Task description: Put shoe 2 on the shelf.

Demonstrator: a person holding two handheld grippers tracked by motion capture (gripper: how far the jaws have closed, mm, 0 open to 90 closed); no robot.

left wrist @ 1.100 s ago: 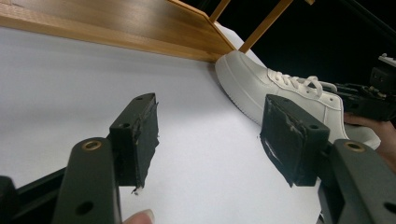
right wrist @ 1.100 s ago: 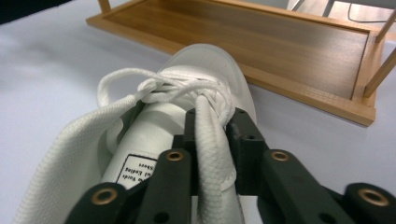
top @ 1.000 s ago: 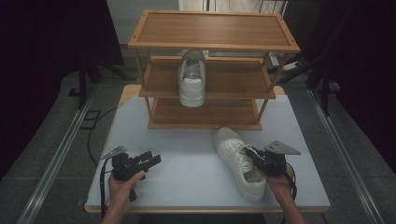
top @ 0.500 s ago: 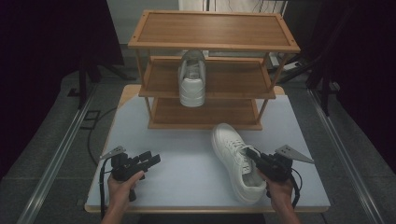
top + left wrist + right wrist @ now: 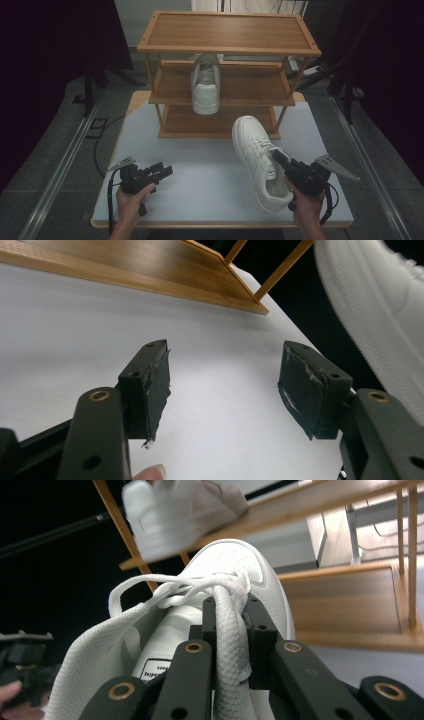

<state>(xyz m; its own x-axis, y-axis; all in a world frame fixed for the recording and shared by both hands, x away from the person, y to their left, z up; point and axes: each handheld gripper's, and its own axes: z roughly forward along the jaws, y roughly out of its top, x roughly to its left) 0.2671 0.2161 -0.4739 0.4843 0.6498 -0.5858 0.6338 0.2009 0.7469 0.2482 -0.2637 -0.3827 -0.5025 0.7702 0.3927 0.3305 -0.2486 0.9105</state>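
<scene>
Compared with half a second ago, the white lace-up leather sneaker (image 5: 259, 161) sits a little higher and further forward over the white tabletop (image 5: 200, 180), its toe now closer to the three-tier wooden shoe rack (image 5: 227, 35); the left hand has barely shifted. The right gripper (image 5: 280, 159) holds this sneaker at the near right of the table, toe pointing towards the rack's bottom shelf and heel towards the person. In the right gripper view its black jaws are pressed onto the sneaker's collar edge (image 5: 230, 645), pinching it between them, with the white laces (image 5: 175, 587) looped just ahead and the perforated toe cap (image 5: 235, 560) beyond. Whether the sole touches the table I cannot tell.

A second white sneaker (image 5: 206, 85) rests on the rack's middle shelf, toe facing the person, its heel tucked under the top shelf.

At the near left, the left gripper (image 5: 162, 171) hovers low above the table, held by the person's left hand (image 5: 131, 200), well apart from the held sneaker. In the left gripper view its jaws stand spread wide with only bare table between the worn black pads (image 5: 305, 390), and the held sneaker's ribbed sole edge shows at the upper right.
</scene>
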